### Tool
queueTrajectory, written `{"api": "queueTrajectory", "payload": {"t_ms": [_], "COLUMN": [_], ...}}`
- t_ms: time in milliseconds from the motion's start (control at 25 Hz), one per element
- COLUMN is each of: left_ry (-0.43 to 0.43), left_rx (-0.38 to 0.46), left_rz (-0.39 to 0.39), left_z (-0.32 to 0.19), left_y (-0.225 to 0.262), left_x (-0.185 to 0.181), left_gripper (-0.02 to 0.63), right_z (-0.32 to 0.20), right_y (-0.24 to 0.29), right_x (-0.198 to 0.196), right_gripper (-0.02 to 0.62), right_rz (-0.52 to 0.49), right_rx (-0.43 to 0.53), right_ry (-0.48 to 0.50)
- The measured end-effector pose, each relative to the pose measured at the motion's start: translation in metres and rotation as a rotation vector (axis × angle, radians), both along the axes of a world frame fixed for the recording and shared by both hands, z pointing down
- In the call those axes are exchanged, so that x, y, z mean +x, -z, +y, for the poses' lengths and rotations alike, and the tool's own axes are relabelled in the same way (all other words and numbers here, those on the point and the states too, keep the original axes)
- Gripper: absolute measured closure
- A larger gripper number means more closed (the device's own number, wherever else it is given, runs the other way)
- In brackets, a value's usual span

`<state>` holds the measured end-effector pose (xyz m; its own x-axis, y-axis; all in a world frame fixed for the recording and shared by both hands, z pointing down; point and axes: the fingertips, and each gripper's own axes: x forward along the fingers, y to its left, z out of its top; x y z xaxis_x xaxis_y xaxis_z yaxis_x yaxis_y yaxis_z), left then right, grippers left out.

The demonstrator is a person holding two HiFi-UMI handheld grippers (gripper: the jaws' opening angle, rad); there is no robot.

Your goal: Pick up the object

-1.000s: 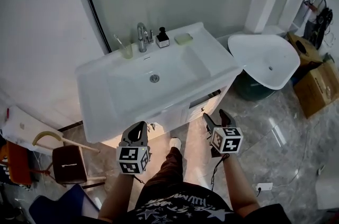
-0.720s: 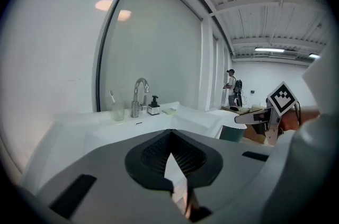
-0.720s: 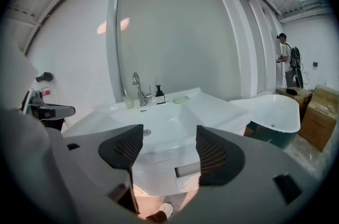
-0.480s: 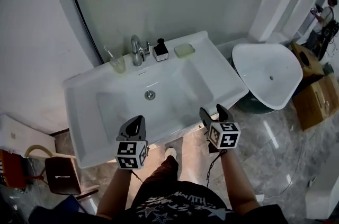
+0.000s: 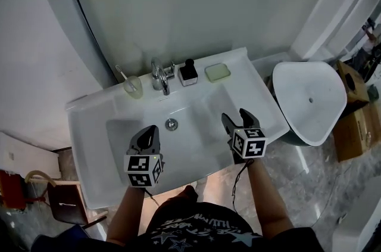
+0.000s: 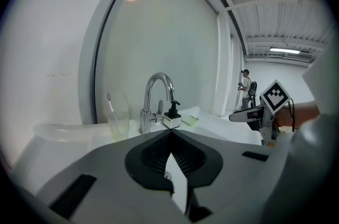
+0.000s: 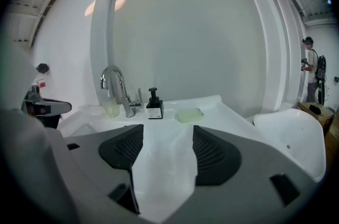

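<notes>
Your left hand-held gripper (image 6: pixel 170 133) has its jaws closed to a thin sliver with nothing between them. Your right hand-held gripper (image 7: pixel 161 135) is spread wide and empty. Both hang over the basin of the white counter (image 5: pixel 89 143), low in the centre of the head view. Along the back rim, upper centre, stand one tumbler (image 5: pixel 133 87) with one toothbrush (image 5: pixel 121 72), one faucet (image 5: pixel 159 75), one soap dispenser (image 5: pixel 188 72) and one pale green soap bar (image 5: pixel 218 71). The dispenser's label is too small to read. Nothing shows which of these is the object.
</notes>
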<state>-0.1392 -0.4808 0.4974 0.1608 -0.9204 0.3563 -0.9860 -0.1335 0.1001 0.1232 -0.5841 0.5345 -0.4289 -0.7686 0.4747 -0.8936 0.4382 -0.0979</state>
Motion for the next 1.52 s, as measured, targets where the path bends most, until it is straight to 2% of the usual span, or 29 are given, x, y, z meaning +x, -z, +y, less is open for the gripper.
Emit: {"api": "queueTrajectory", "payload": {"t_ms": [400,920,1160,1520], "left_ry": [0.073,0.062,0.064,0.062], "left_rx": [-0.019,-0.037,-0.065,-0.106], "left_rz": [0.027,0.014,0.029,0.041], "left_z": [-0.049,-0.097,-0.104,-0.107], "left_y": [-0.017,-0.035,-0.049,-0.066], "left_x": [-0.039,-0.049,-0.050,-0.044], "left_gripper": [0.591,0.591,0.591,0.591], "right_z": [-0.088,-0.168,-0.191,-0.201], "right_y": [-0.031,-0.077,-0.108,-0.134], "right_x": [-0.038,-0.074,-0.085,-0.081], "right_gripper": [0.302,0.377,0.413,0.417], "right_rz": [0.073,0.172,0.239,0.391], "right_rx": [-0.034,-0.076,-0.107,-0.097], "right_ry": [0.075,0.132,0.176,0.278]}}
